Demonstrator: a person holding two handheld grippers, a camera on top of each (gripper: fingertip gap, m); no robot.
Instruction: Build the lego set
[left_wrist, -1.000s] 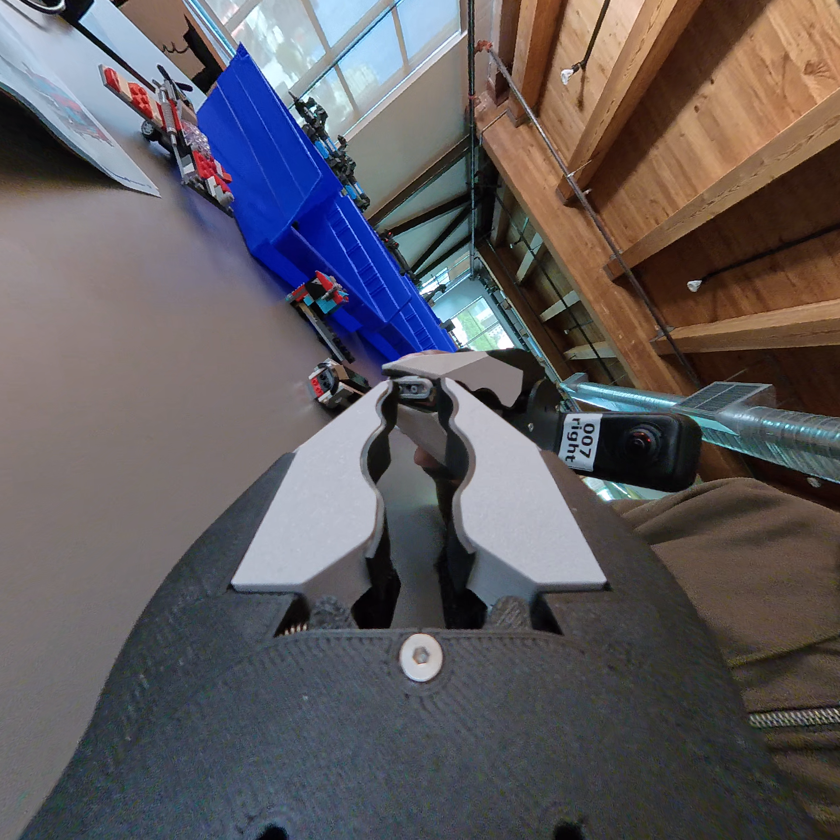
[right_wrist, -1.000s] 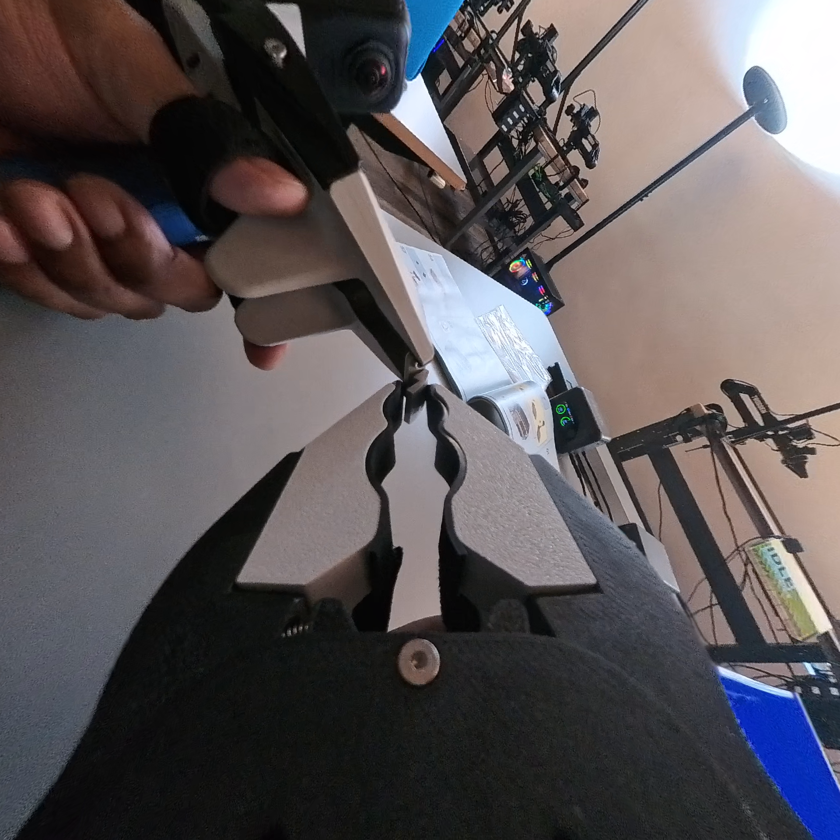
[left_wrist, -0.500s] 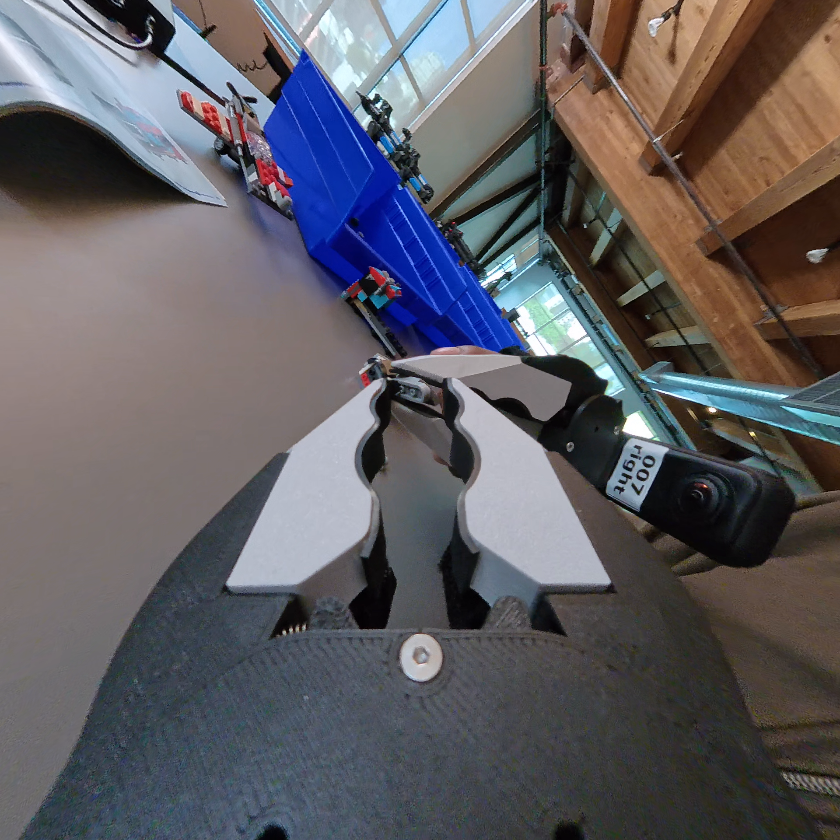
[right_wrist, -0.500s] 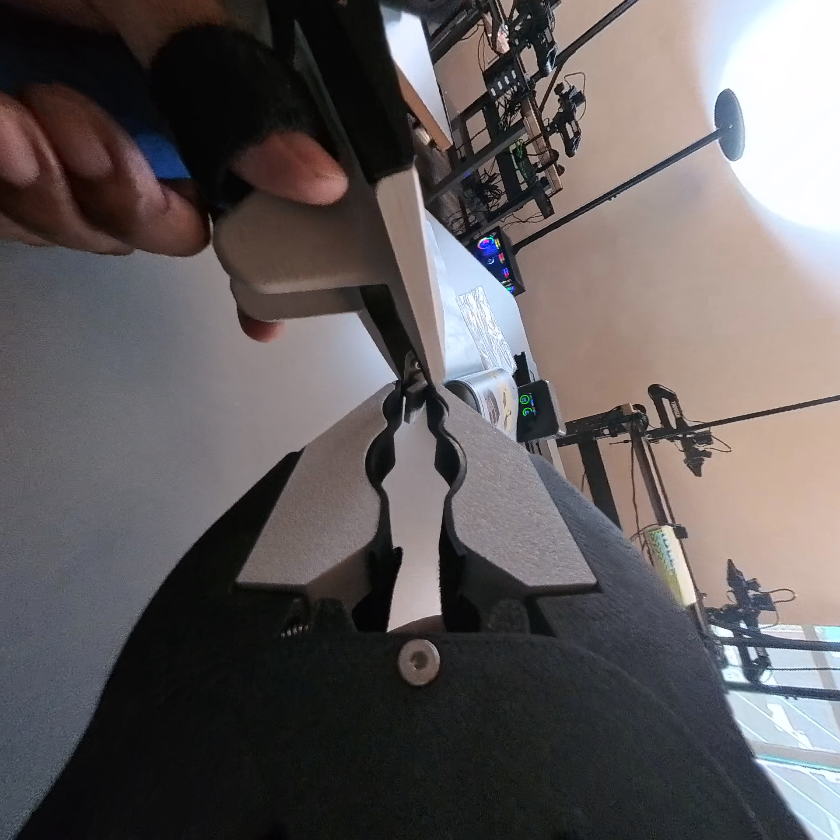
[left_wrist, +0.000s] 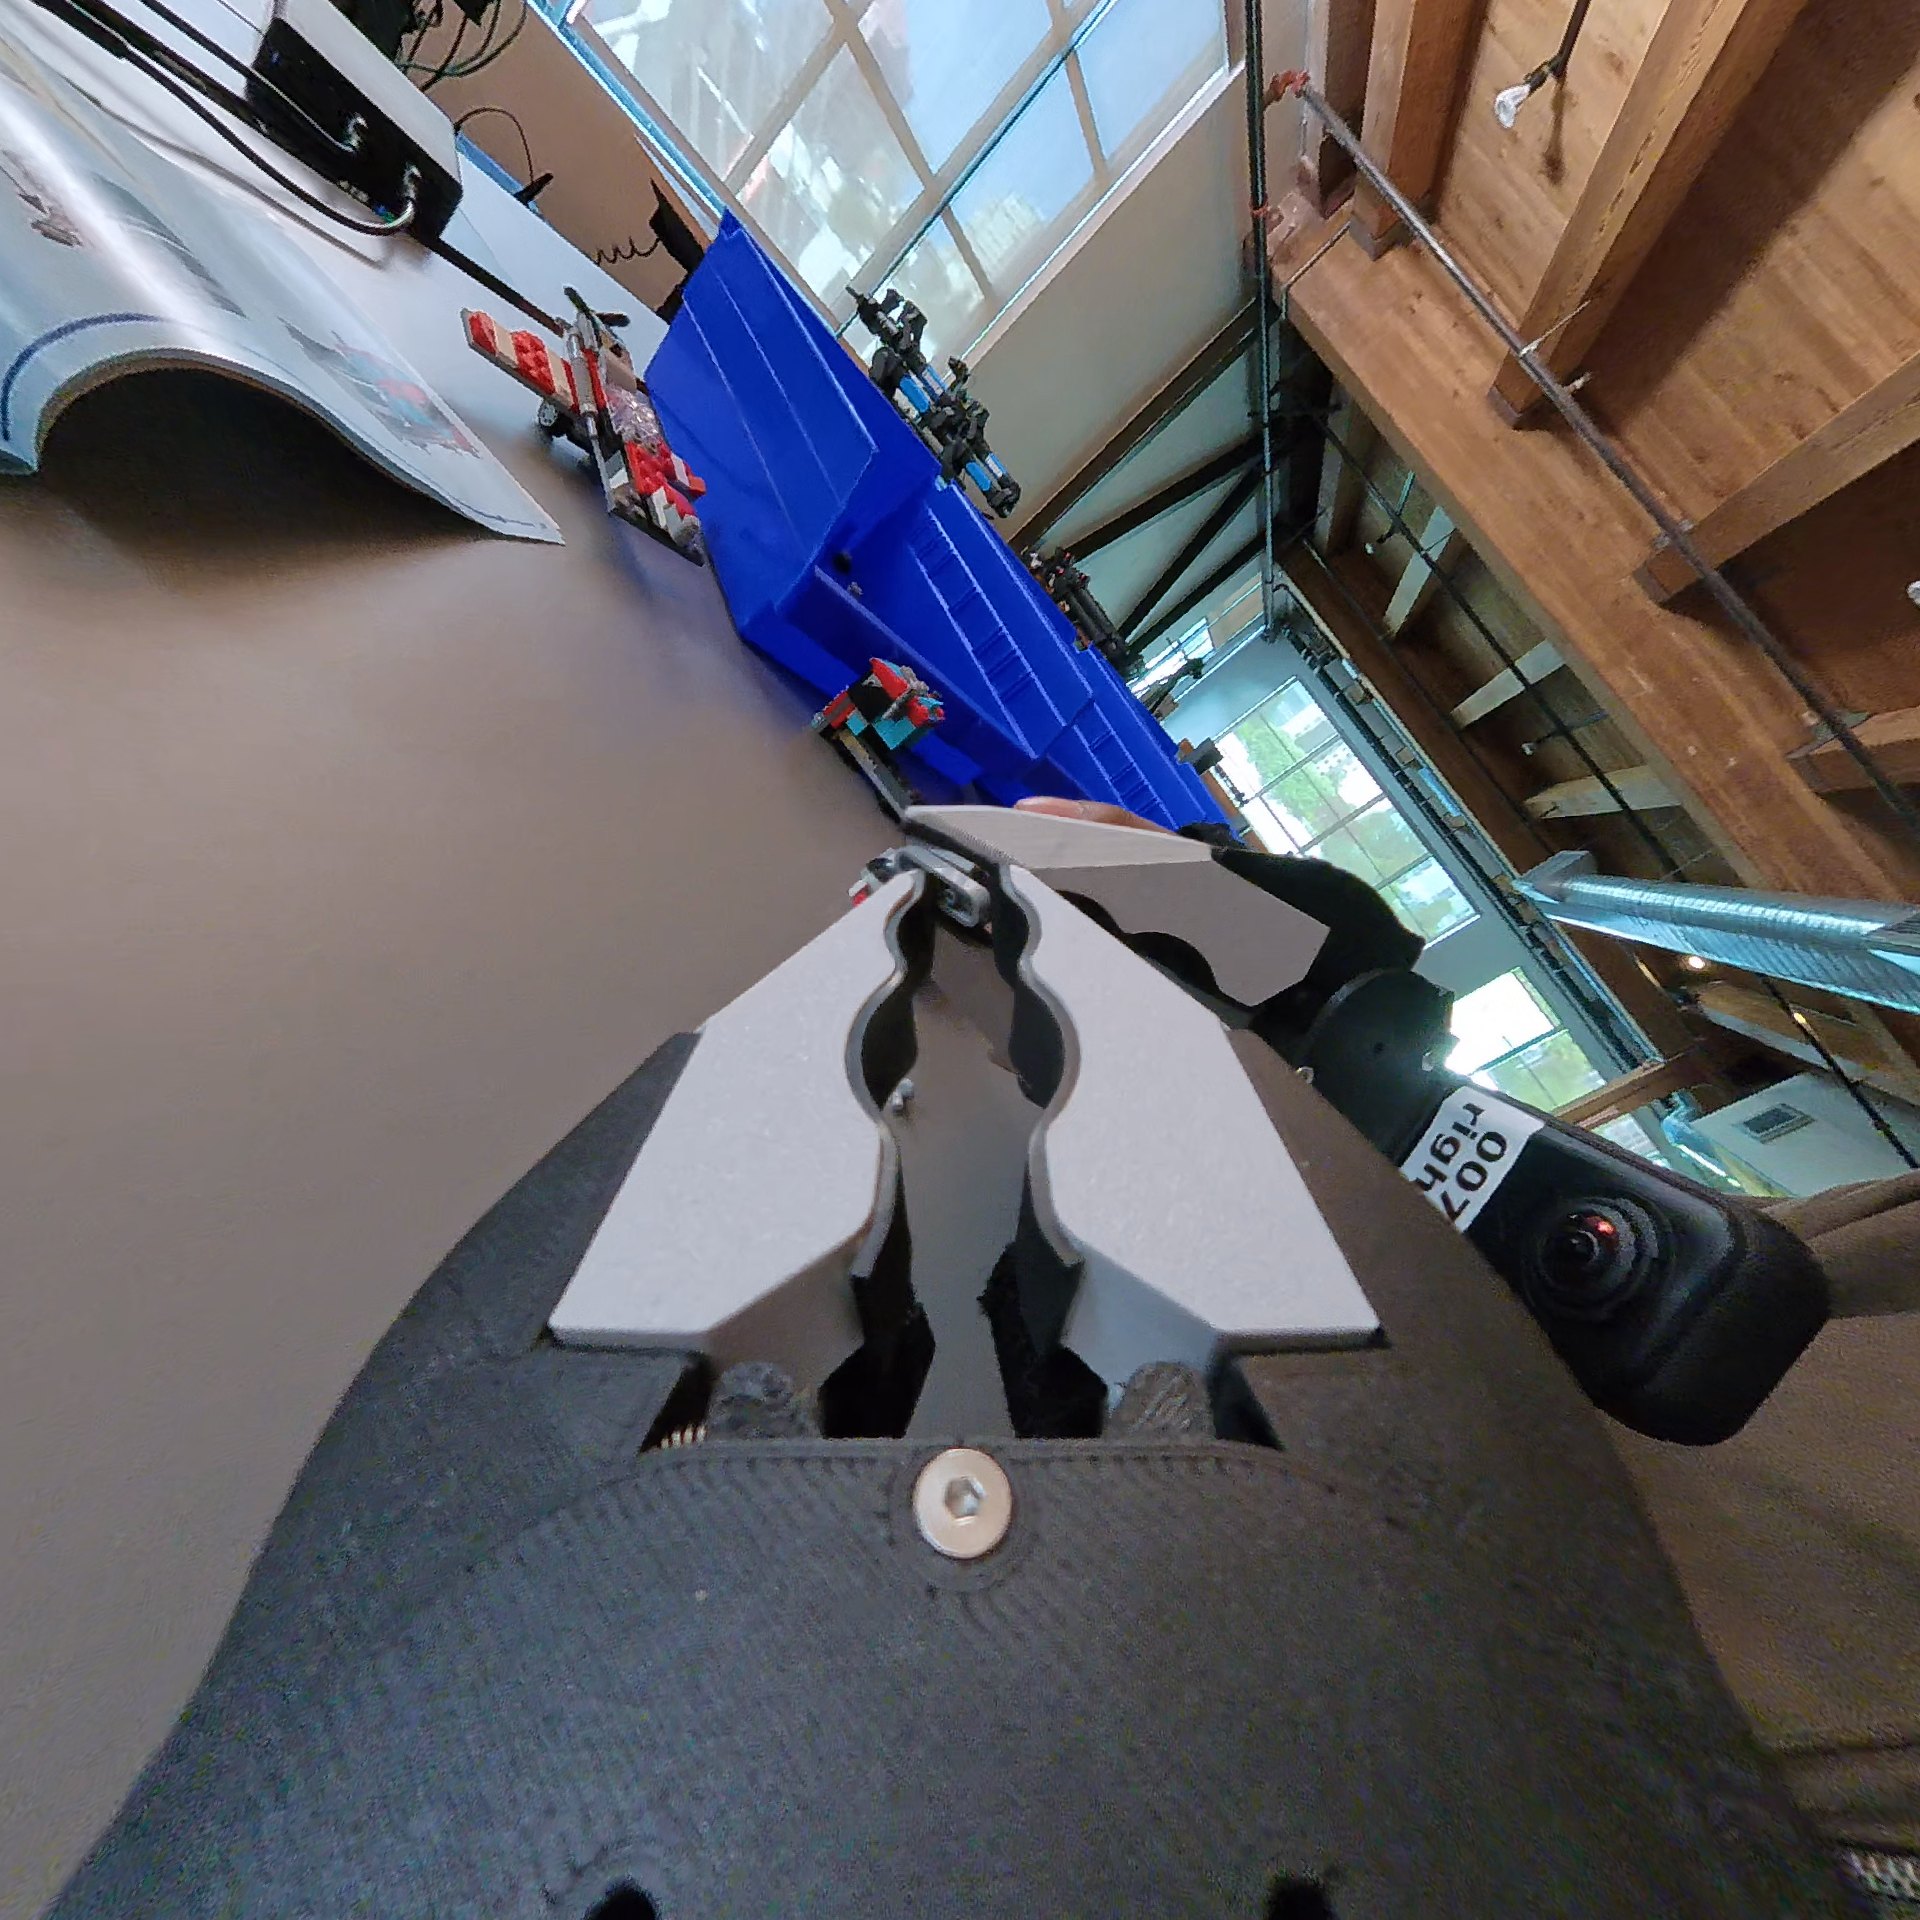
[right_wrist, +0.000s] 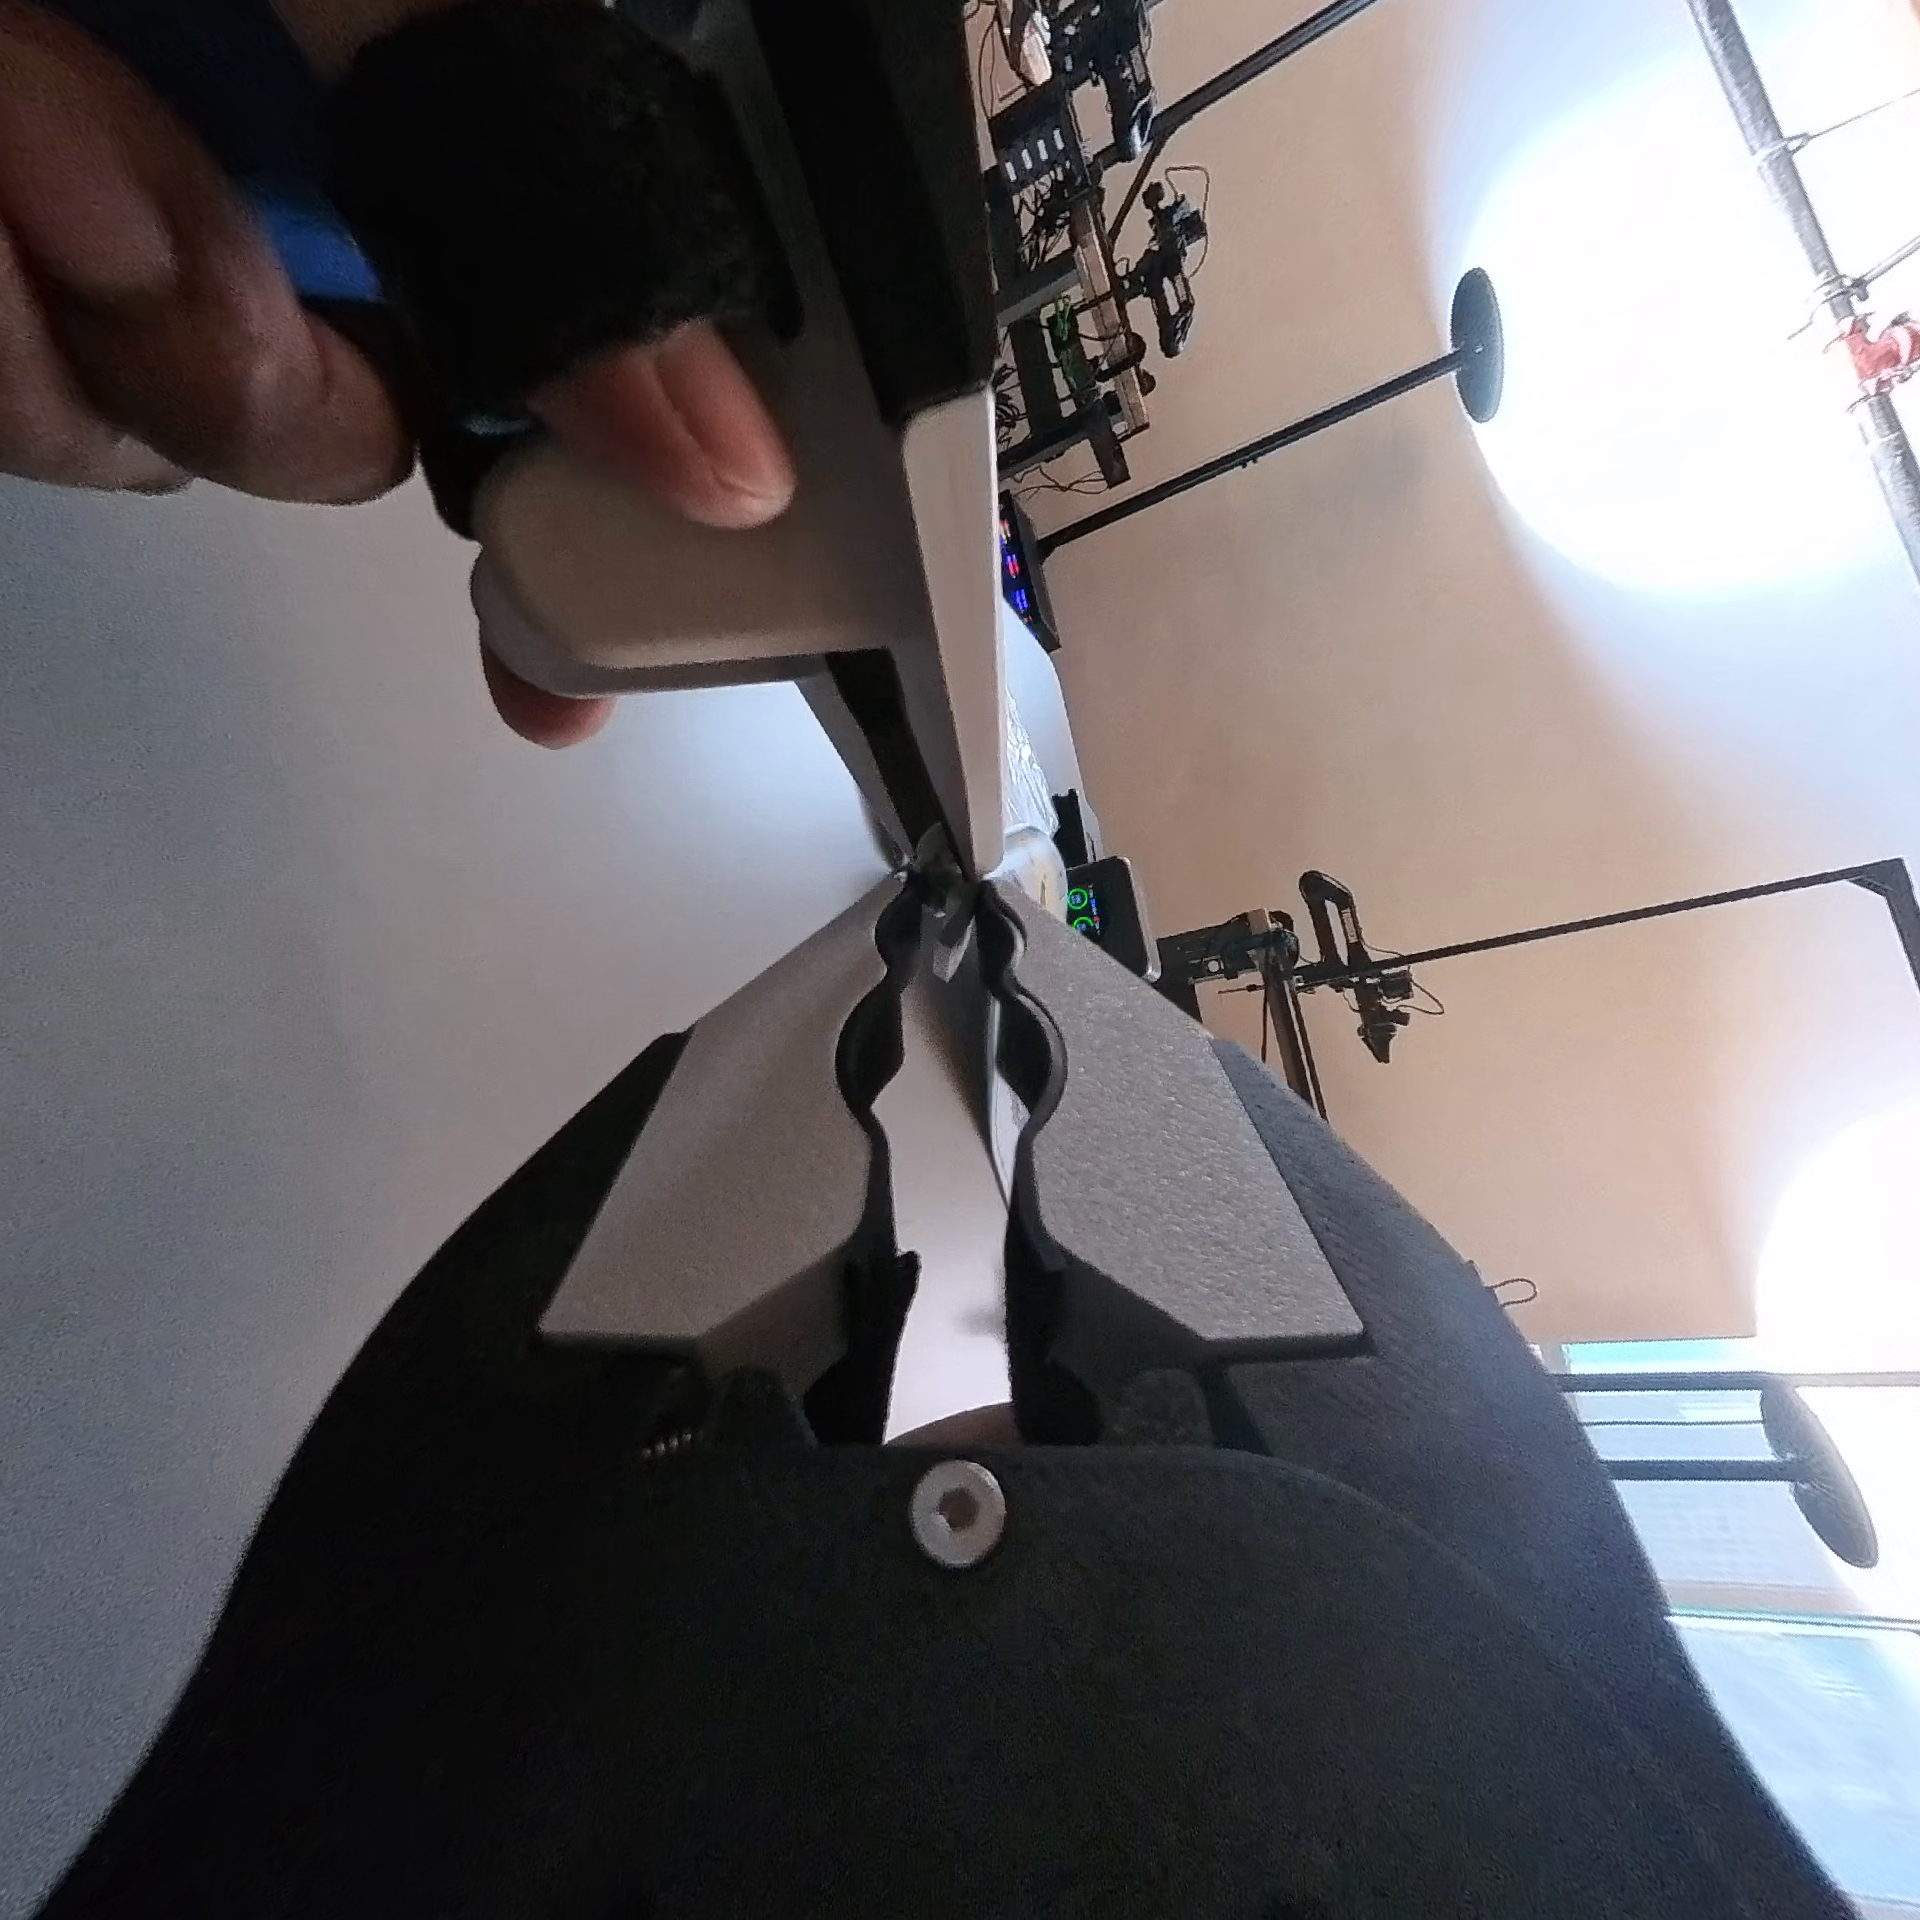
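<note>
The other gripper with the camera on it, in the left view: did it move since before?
Yes. The other gripper swung: its camera dropped lower right, away from the silver duct, fingertips staying at the small grey piece.

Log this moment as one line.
left gripper: shut on small grey piece | right gripper: shut on same piece | above table

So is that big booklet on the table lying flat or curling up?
Curling up. The booklet's near edge arches off the table, with dark shadow underneath.
</note>
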